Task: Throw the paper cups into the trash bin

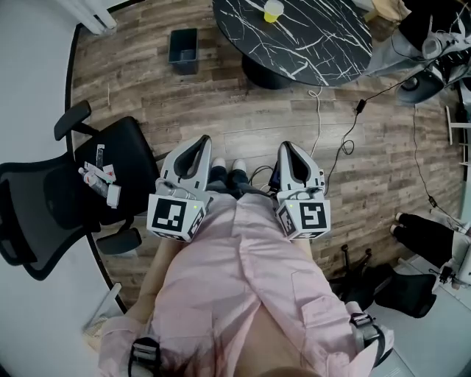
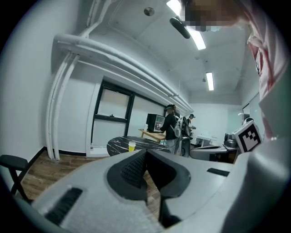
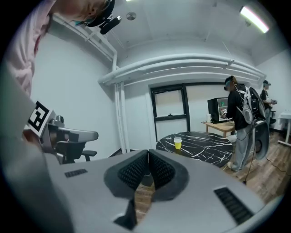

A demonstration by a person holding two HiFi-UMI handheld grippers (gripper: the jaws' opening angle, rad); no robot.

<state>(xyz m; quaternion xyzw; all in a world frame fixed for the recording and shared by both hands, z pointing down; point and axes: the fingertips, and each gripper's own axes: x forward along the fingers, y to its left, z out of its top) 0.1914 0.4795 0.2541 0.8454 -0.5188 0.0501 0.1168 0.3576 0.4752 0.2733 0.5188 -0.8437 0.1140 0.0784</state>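
With fingers pressed together, the empty left gripper (image 1: 202,141) and right gripper (image 1: 288,147) are risking pushing the cup (image 1: 273,10) off the counter (image 1: 316,44).

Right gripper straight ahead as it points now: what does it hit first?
Probably the wooden floor, short of the round table's base; the right gripper tilts slightly down. Depth is unclear.

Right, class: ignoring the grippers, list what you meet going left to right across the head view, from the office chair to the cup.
black office chair → dark trash bin → yellow paper cup. The marble table is left out, since it overlaps the cup.
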